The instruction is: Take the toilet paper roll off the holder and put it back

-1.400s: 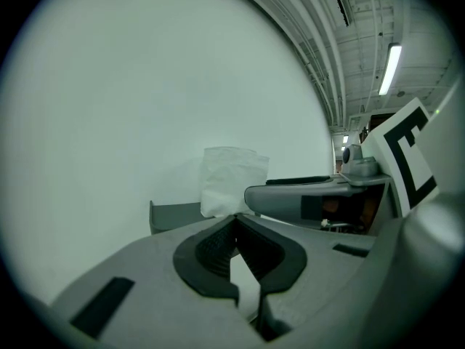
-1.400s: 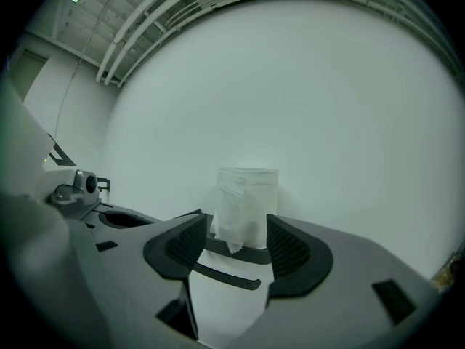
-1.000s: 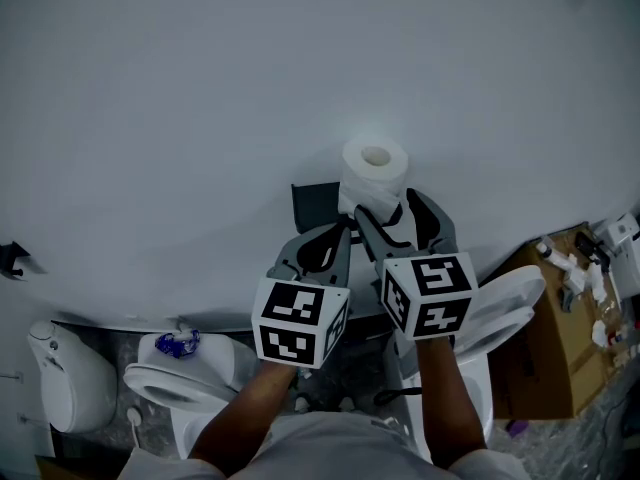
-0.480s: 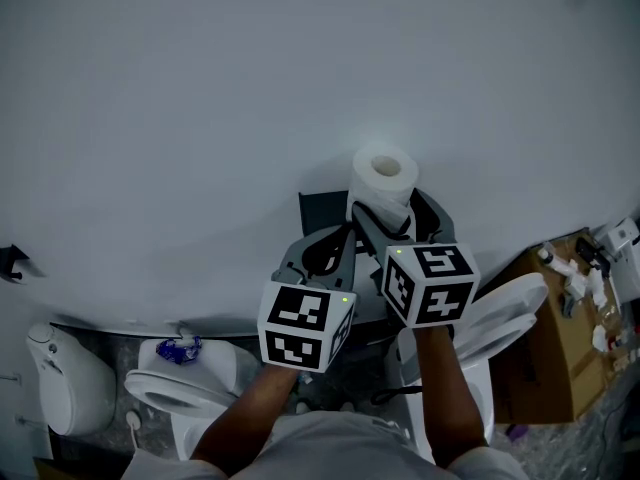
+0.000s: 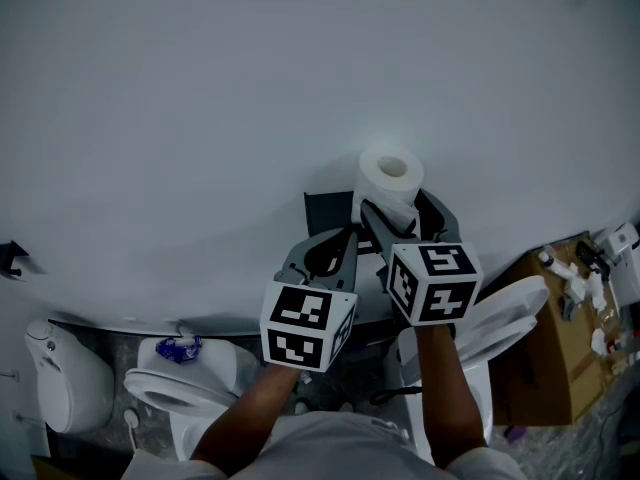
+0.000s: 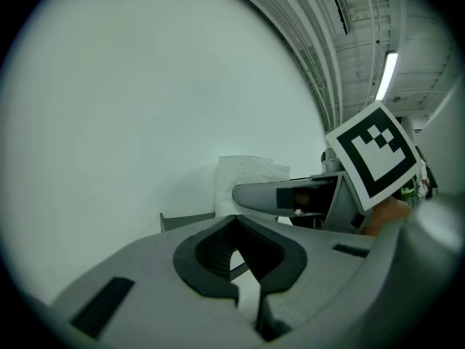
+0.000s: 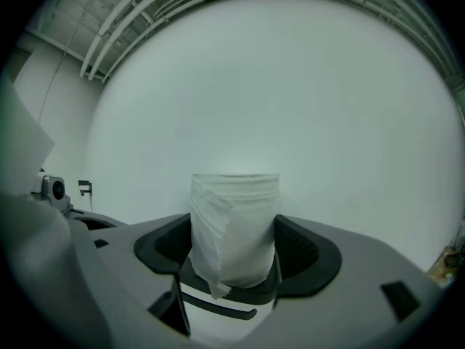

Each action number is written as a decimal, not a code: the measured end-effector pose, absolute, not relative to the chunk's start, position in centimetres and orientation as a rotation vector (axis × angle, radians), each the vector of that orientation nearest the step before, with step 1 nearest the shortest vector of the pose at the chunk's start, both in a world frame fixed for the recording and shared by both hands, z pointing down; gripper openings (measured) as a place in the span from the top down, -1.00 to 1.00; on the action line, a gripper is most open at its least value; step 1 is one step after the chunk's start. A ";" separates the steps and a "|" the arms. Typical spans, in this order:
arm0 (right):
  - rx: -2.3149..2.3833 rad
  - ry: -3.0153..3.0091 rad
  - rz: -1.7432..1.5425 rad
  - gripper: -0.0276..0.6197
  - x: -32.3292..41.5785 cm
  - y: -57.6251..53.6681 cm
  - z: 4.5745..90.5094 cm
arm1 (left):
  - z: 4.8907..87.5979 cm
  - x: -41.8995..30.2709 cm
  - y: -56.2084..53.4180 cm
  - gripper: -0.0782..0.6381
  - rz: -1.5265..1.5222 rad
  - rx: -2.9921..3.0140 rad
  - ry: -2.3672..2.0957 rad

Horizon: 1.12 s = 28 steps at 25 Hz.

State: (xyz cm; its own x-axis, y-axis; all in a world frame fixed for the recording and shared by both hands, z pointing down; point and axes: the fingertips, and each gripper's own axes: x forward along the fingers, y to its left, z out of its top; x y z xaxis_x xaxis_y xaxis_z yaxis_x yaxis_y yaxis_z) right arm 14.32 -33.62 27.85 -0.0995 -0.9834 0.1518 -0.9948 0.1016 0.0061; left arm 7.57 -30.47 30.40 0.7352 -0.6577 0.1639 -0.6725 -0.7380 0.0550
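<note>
right gripper view puts the toilet paper roll (image 7: pixel 234 227) upright and dead centre, squarely between the pads of your right claw (image 7: pixel 234 251). that claw is spread about as wide as it goes and has just been opening with the roll in the gap. the paper shows no squeeze, so it reads as let go rather than pinched, though its sides run very close to the pads. in the head view the roll stands core-up on the dark holder (image 5: pixel 322 208) fixed to the wall (image 5: pixel 200 88), at 12 o'clock of your right hand. your left claw (image 6: pixel 236 227) is pressed together on nothing, at about 7 o'clock of the roll, its tips just beside the holder.

what could go wrong:
- a loose tail (image 7: pixel 211 271) hangs down the roll's front at 7 o'clock. if you pull the right claw back skewed, a pad could catch it and unwind the paper or drag the roll off.
- with so little room either side, any sideways drift as you back out would likely tip the roll. how firmly it is seated cannot be told from here.
- the left claw is close enough that a small nudge could knock the holder.

no writing or brand can be read. the marker cubes (image 5: pixel 432 283) carry only black-and-white squares, the roll is plain, and anything printed around the cardboard box (image 5: pixel 545 338) at 4 o'clock is too small to make out.
</note>
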 end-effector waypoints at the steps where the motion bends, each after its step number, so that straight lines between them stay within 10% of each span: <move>1: 2.026 -2.242 0.146 -0.15 14.3 -33.6 27.8 | 30.4 7.6 -30.5 0.77 0.204 2.822 -1.085; 28: 2.141 -2.192 0.007 -0.13 15.6 -31.0 24.9 | 30.6 8.1 -29.4 0.77 0.188 2.838 -0.999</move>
State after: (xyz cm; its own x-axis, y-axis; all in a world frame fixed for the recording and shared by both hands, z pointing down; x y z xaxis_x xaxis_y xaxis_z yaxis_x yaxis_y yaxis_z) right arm 15.61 -31.00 24.87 -0.0221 -0.9981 0.0583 -0.9984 0.0251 0.0507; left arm 8.14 -29.41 30.60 0.7736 -0.6134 0.1590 -0.6292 -0.7732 0.0785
